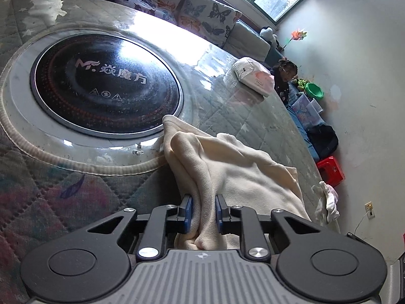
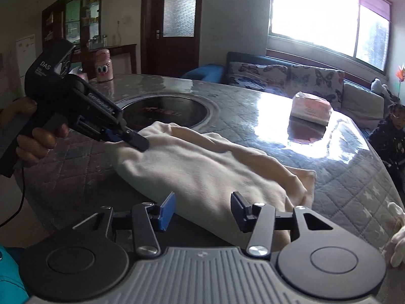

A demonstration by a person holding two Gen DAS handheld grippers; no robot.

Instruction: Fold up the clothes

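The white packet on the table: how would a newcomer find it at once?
Start at the round table with the black cooktop sunk in its middle. The white packet lies near the far edge by the sofa, boxy with pink print, apart from the soft cream garment.

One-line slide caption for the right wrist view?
Left tongs pinch the cream garment on the quilted table; right tongs open.
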